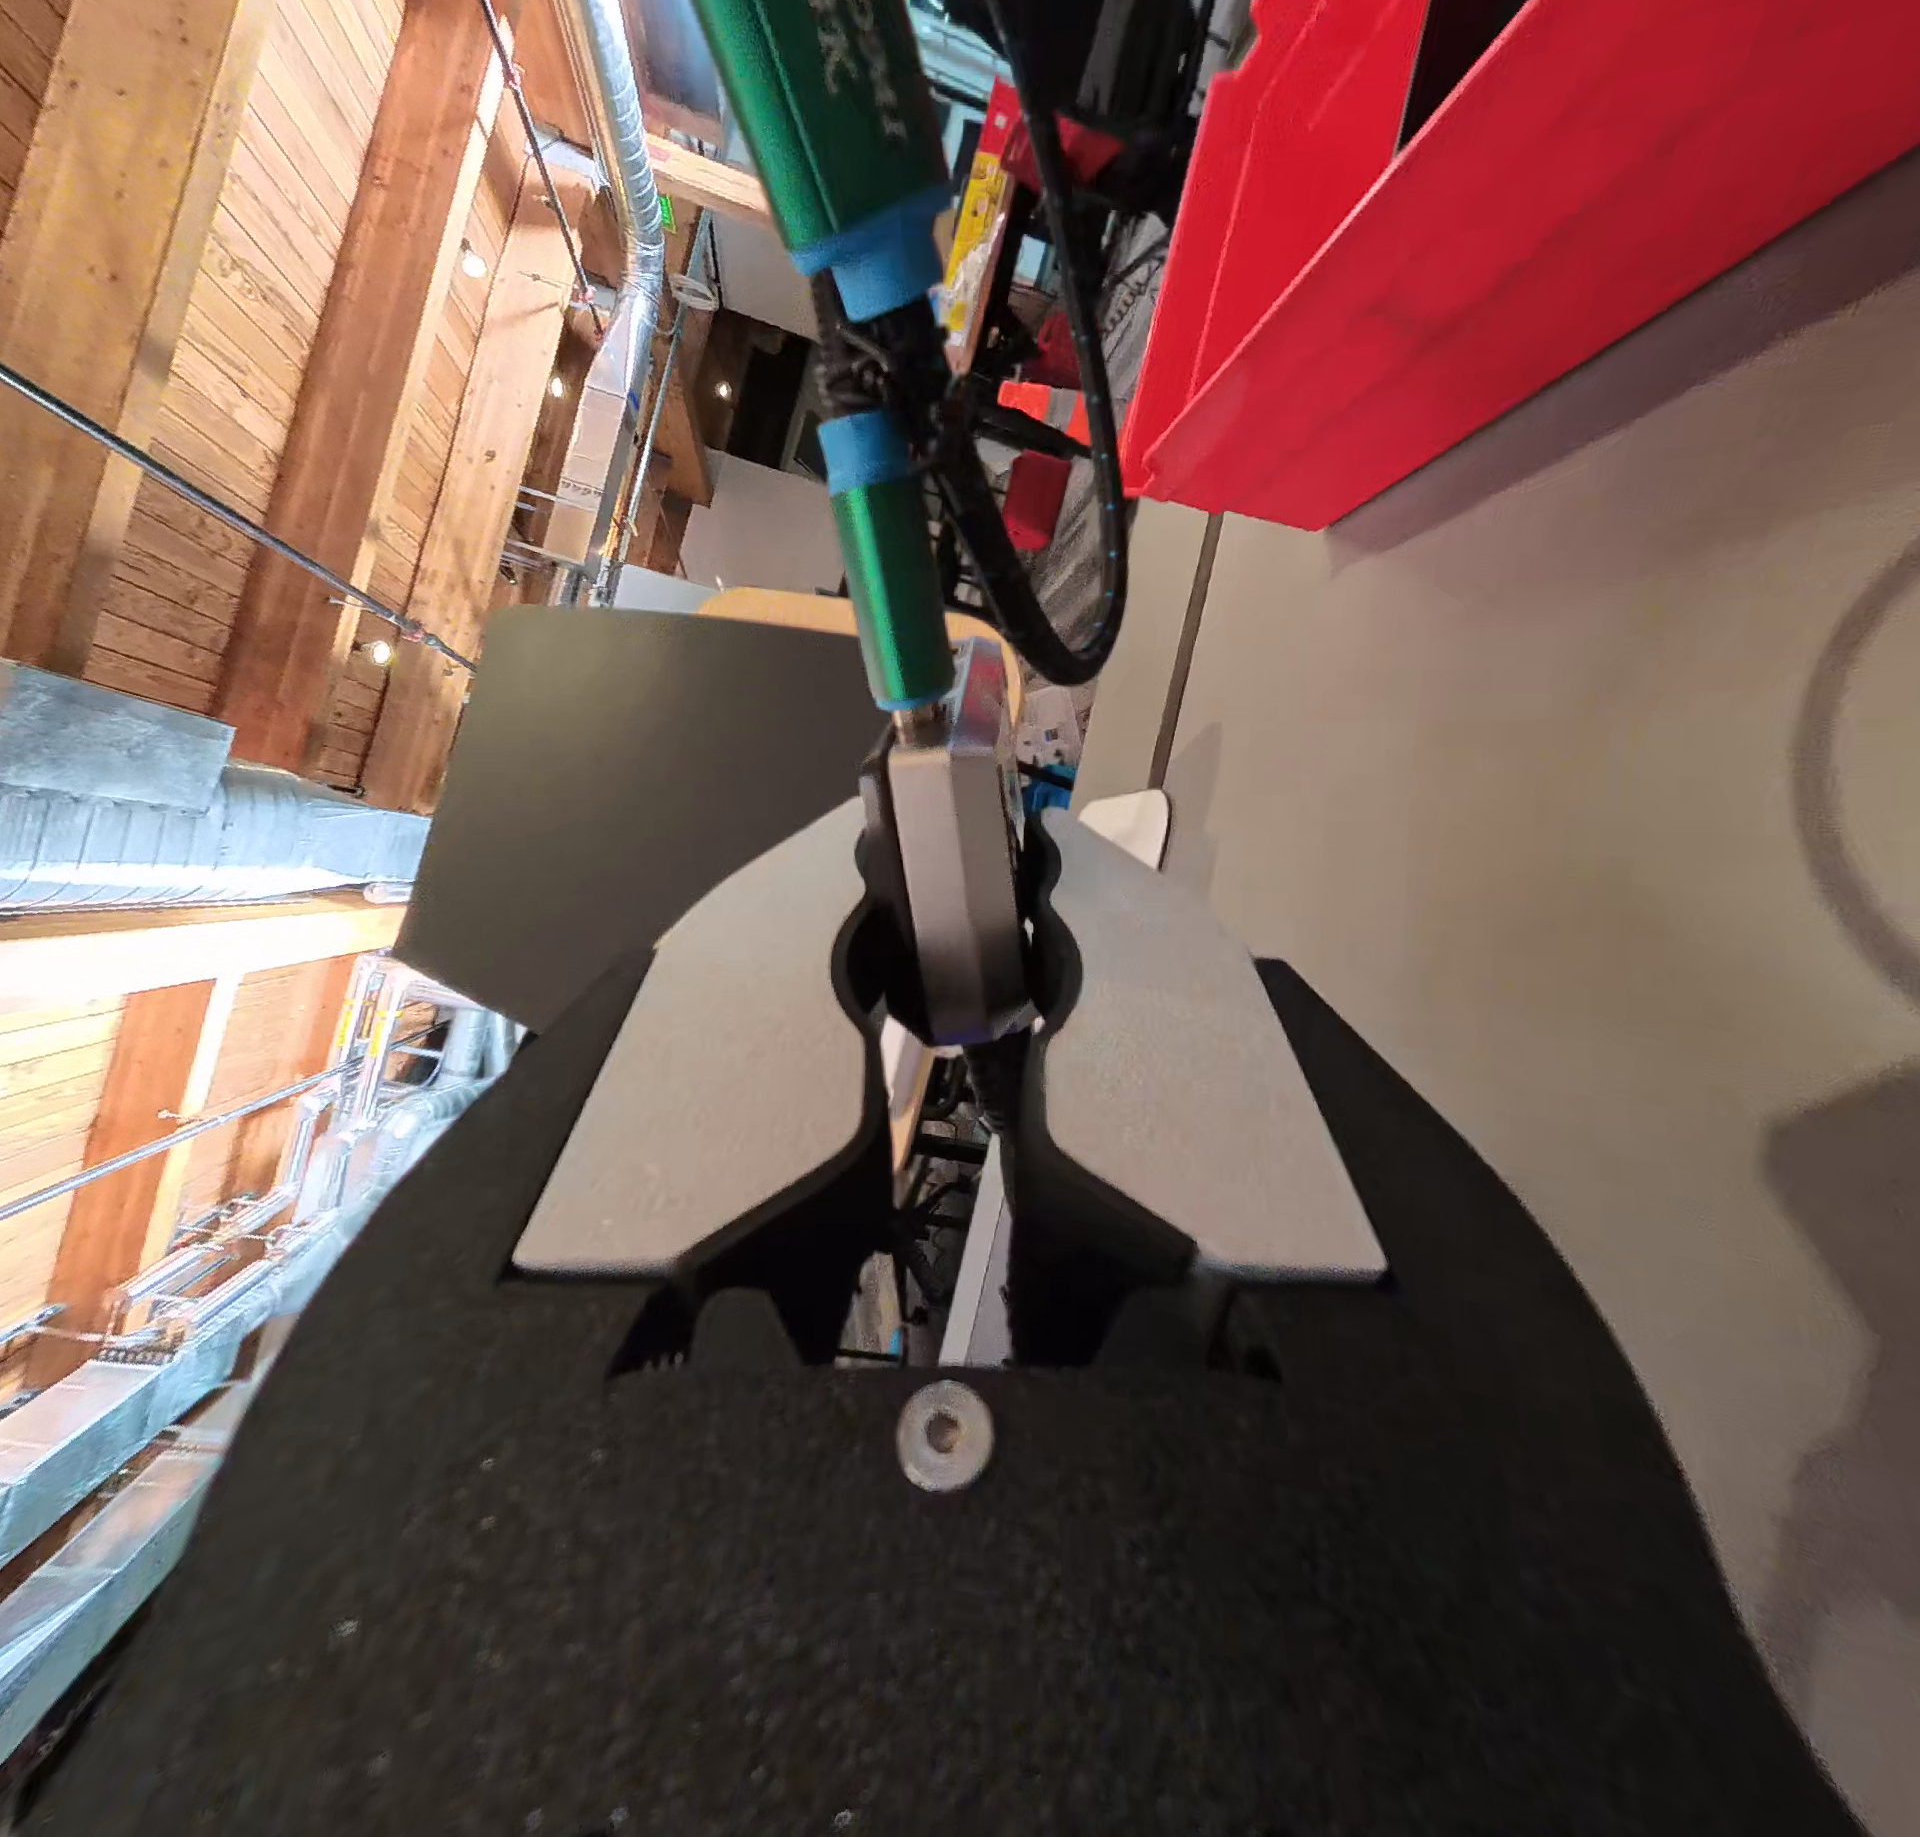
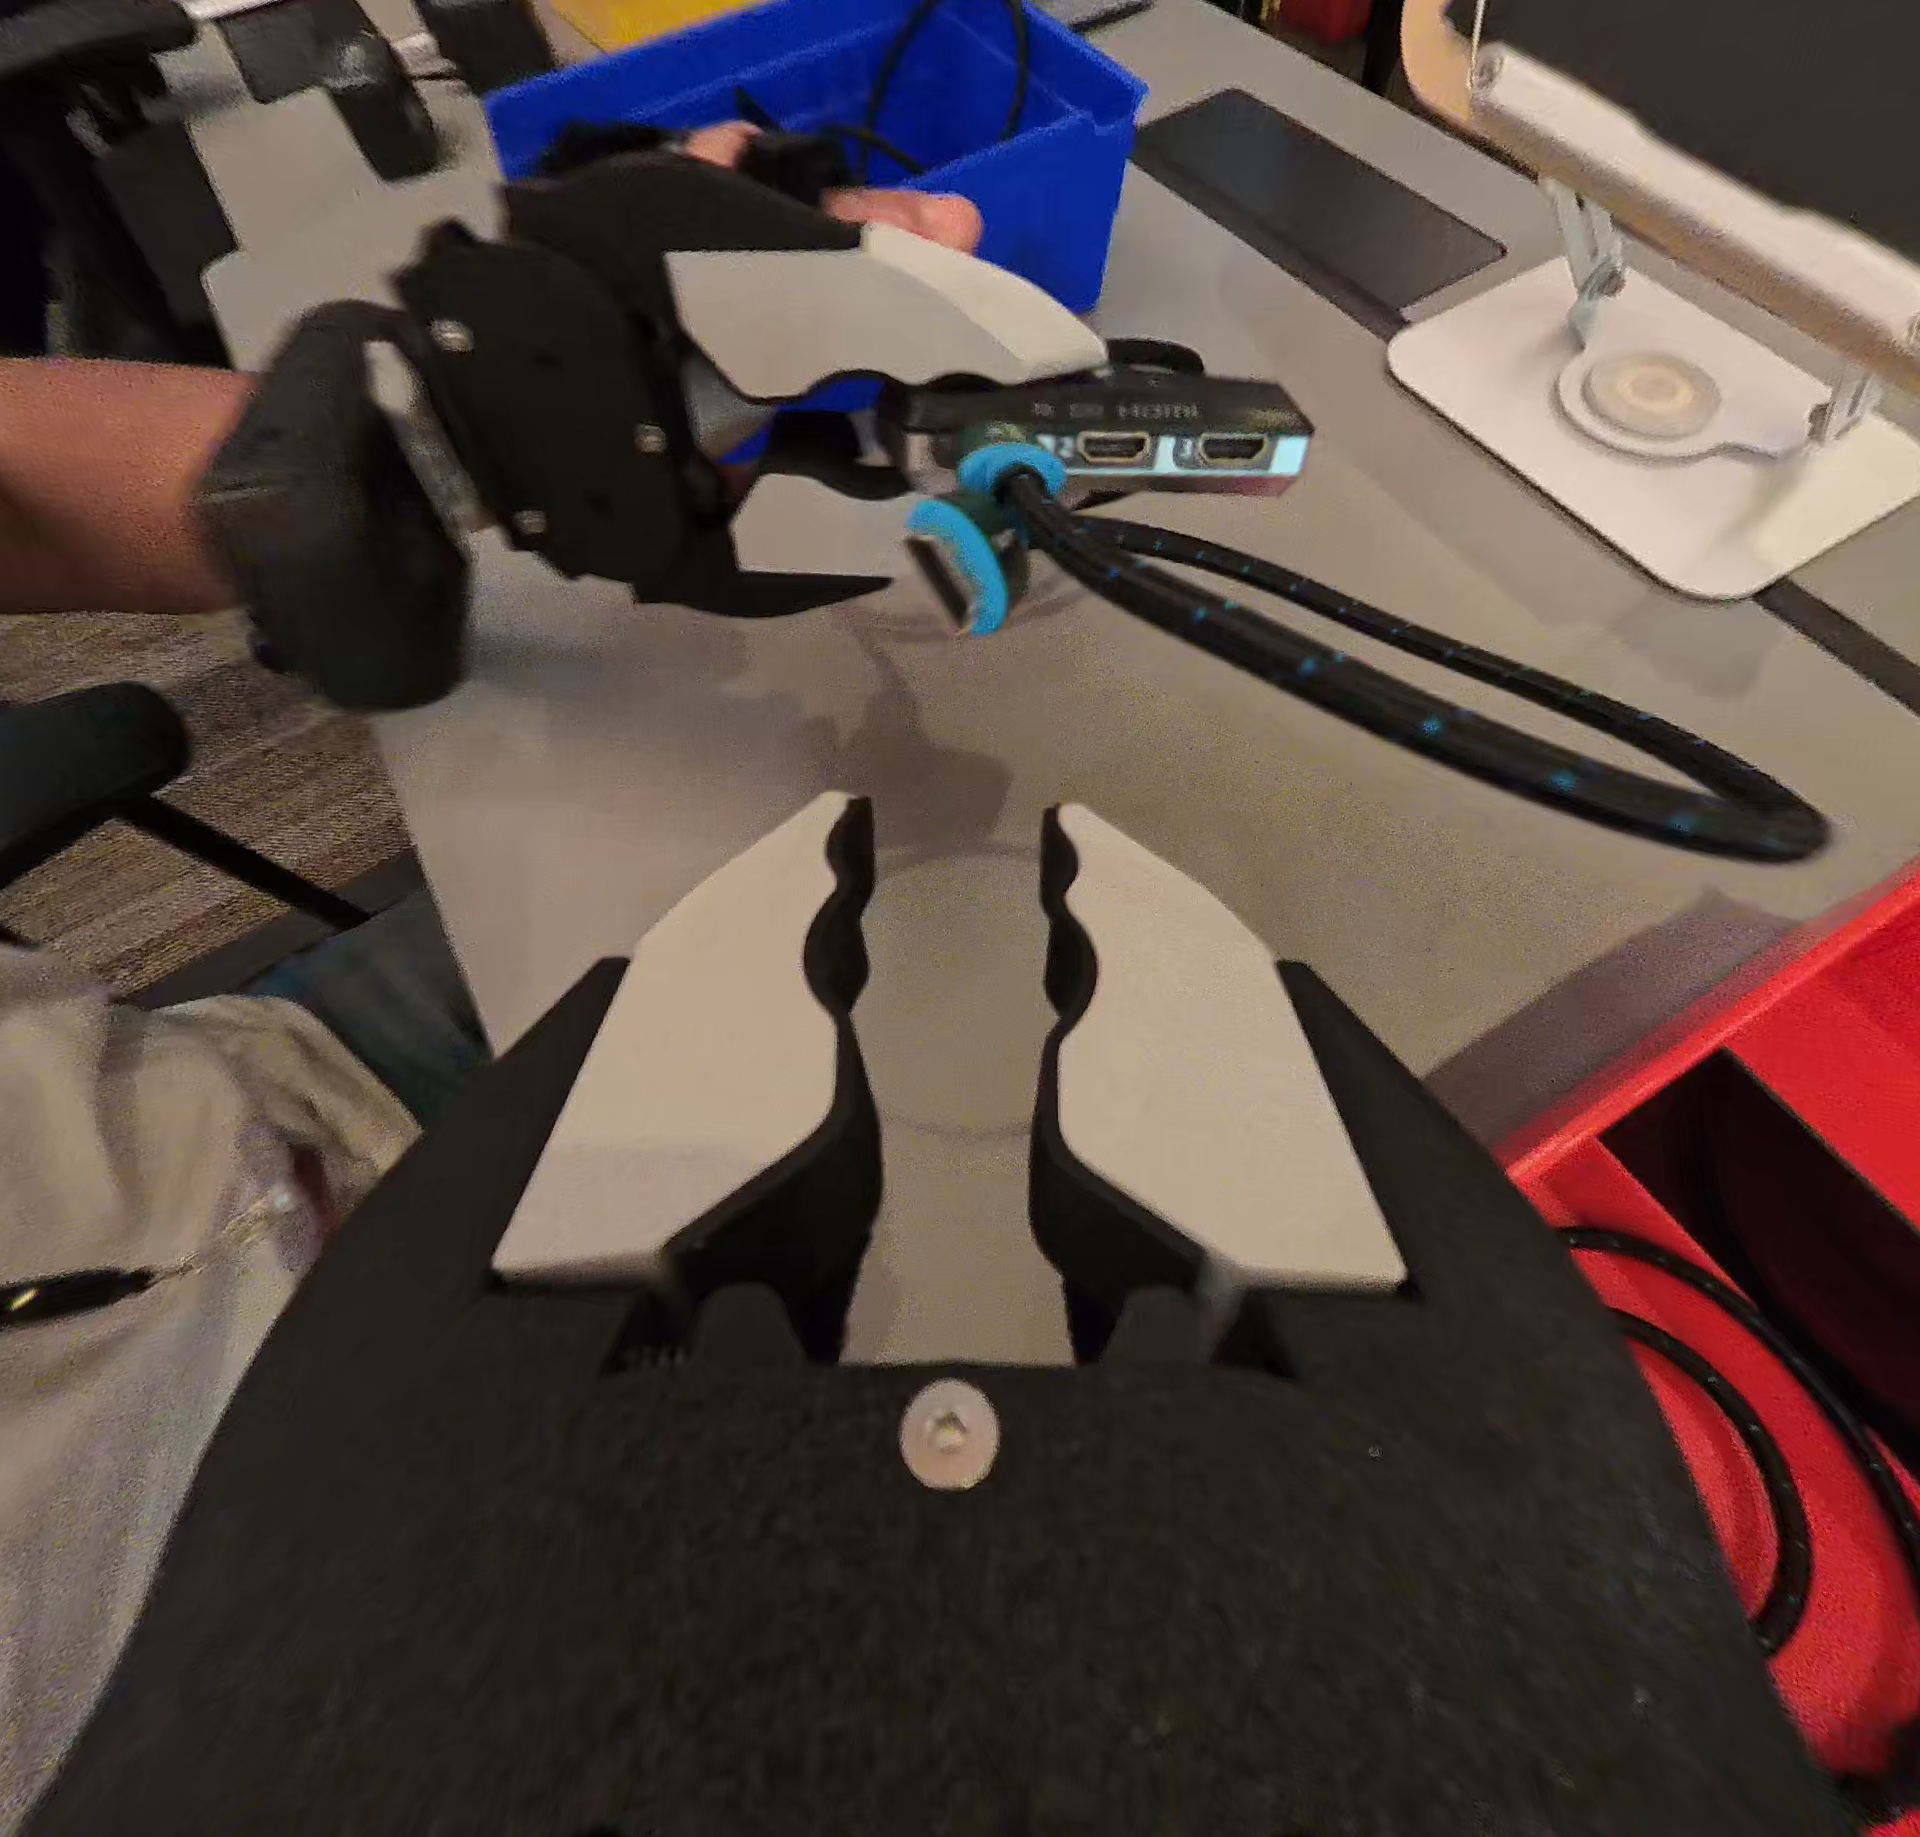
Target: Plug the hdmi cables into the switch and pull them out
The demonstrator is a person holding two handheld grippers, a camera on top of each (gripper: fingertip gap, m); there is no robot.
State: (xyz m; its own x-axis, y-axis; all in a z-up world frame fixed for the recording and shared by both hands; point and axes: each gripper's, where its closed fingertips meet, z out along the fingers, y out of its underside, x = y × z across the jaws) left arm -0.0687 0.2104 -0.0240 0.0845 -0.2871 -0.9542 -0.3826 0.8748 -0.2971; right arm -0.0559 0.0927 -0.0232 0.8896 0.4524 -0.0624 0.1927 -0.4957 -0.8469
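Gripping: in the left wrist view the left gripper (image 1: 951, 930) is clamped on the switch (image 1: 951, 883), the grey body pinched edge-on between both fingers (image 1: 769, 1039).
Plug: a green plug (image 1: 896, 603) with a blue collar sits in the switch's far end.
Second plug: a larger green plug (image 1: 821, 94) hangs loose beyond it, near the top edge of the view.
Cable: a black braided cable (image 1: 1081, 499) loops away past both plugs.
Bin: a red bin (image 1: 1455, 260) stands on the grey tabletop (image 1: 1558, 852) at the right.
Right view: the right gripper (image 2: 954, 831) hovers above the tabletop (image 2: 1143, 748), fingers apart and holding nothing.
Switch: held clear of the tabletop in the left gripper (image 2: 894, 416), the switch (image 2: 1122, 437) shows two free ports.
Cable ends: one plug (image 2: 1006, 473) is seated in the switch, and the other plug (image 2: 961, 566) dangles just below.
Loop: the cable (image 2: 1455, 707) trails toward the right edge of the tabletop.
Bins: a blue bin (image 2: 935, 114) is at the far edge, a red bin (image 2: 1766, 1164) at the near right corner.
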